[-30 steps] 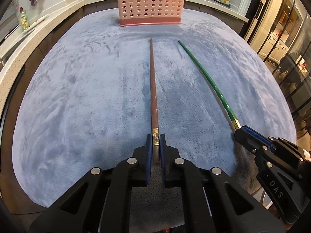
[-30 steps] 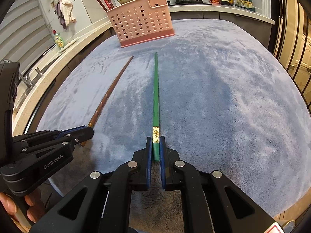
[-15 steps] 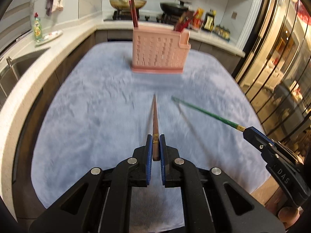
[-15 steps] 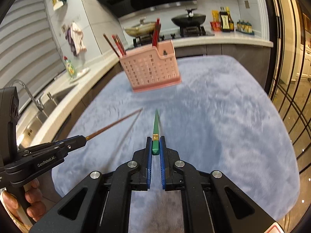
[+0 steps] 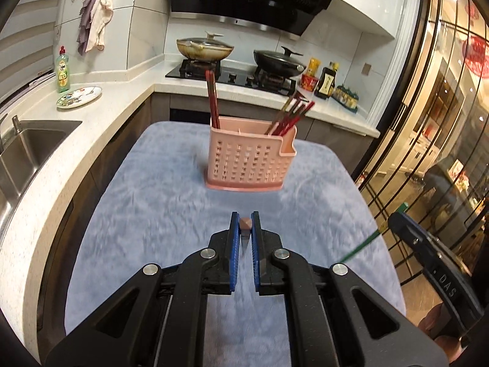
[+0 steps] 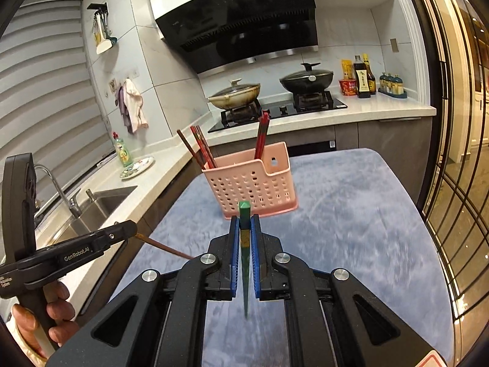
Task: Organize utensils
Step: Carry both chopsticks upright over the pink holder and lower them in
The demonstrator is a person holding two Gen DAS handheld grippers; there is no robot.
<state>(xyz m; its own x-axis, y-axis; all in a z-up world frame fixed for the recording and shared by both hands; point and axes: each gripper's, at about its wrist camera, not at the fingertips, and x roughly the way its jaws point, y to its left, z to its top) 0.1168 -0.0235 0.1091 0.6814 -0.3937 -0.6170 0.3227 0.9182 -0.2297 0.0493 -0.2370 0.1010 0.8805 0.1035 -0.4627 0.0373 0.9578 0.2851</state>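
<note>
Left wrist view shows the left gripper (image 5: 244,232) closed on a brown chopstick (image 5: 245,224), held by its thick end with the shaft pointing down toward the blue cloth (image 5: 146,214) on the counter, so only the blunt end shows between the fingers. Right wrist view shows the right gripper (image 6: 244,232) likewise clamped on a green chopstick (image 6: 244,214), thick end up and tip hanging below. The pink utensil basket (image 5: 247,162) stands straight ahead of both grippers, well apart from them, with red chopsticks (image 5: 290,114) already leaning in its compartments. The coming move turns on this: each stick's long axis is now near vertical, tip down, and the basket's open top lies forward and somewhat lower; the left gripper looks slightly nearer the basket's left compartment, though that is only a judgement. A second ago both chopsticks lay flat on the cloth pointing toward the basket; half a second ago they were raised at a slant; now they are lifted clear and swung upright.
</note>
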